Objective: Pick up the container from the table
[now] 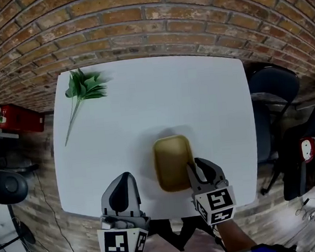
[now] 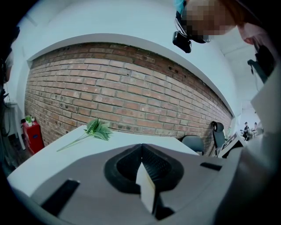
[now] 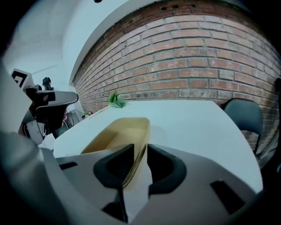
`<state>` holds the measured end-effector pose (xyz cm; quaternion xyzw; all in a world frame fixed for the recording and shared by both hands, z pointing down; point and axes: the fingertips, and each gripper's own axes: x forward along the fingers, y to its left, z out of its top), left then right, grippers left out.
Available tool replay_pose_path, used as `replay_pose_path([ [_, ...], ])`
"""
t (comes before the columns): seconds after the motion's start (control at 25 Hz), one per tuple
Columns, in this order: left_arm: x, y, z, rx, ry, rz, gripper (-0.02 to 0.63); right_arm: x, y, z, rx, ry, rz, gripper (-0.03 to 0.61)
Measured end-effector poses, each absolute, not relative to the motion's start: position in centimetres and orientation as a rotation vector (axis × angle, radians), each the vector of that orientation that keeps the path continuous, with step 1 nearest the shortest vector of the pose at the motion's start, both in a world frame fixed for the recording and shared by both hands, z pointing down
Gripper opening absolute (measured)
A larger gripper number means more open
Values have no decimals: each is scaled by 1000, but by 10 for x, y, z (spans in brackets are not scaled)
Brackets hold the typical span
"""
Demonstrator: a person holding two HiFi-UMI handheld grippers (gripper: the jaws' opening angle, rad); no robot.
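Head view. White bench (image 1: 198,91) set against a brick wall (image 1: 147,24). Tan container (image 1: 172,163) open side up near the front edge, a little right of middle, long side running away from the person. Right tool (image 1: 197,166) at the container's near right corner, touching it. Left tool (image 1: 123,181) over the front edge, left of the container and apart from it. Leafy sprig (image 1: 84,88) at the far left corner, well apart from everything else. Dark chair (image 1: 273,89) beyond the right edge, red object (image 1: 18,118) on the floor to the left.

Left gripper view. Left tool (image 2: 141,147) pressed together, nothing between the jaws. Ahead, bare bench (image 2: 52,162), the sprig (image 2: 99,128) near the wall (image 2: 109,88), the red object (image 2: 33,134) far left, the chair (image 2: 193,141) to the right.

Right gripper view. Right tool (image 3: 139,151) spread astride the container's (image 3: 118,134) right wall, one jaw inside, one outside; thin rim close against the inner jaw, a slim gap on the outer side, so not pinching. Container flat on the bench (image 3: 197,127), hollow and empty as far as visible. Sprig (image 3: 116,100) far behind it, chair (image 3: 243,115) off to the right. Nothing else beside the container.
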<state>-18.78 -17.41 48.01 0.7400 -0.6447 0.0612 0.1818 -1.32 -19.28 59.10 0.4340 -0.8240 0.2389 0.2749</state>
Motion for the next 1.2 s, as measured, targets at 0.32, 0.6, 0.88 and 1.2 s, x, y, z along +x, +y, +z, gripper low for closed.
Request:
replay_pose_path([
  [0.32, -191, -174, 483, 2077, -1823, 175, 8, -14, -193, 594, 1171, -2202, 650, 81],
  [0.6, -188, -175, 483, 2085, -1816, 173, 8, -12, -194, 595, 1182, -2195, 651, 71],
  [0.88, -185, -174, 481, 2085, -1816, 172, 8, -8, -195, 595, 1192, -2189, 652, 54],
  [1.2, -183, -175, 478, 2094, -1819, 168, 8, -5, -197, 594, 1204, -2183, 650, 29],
])
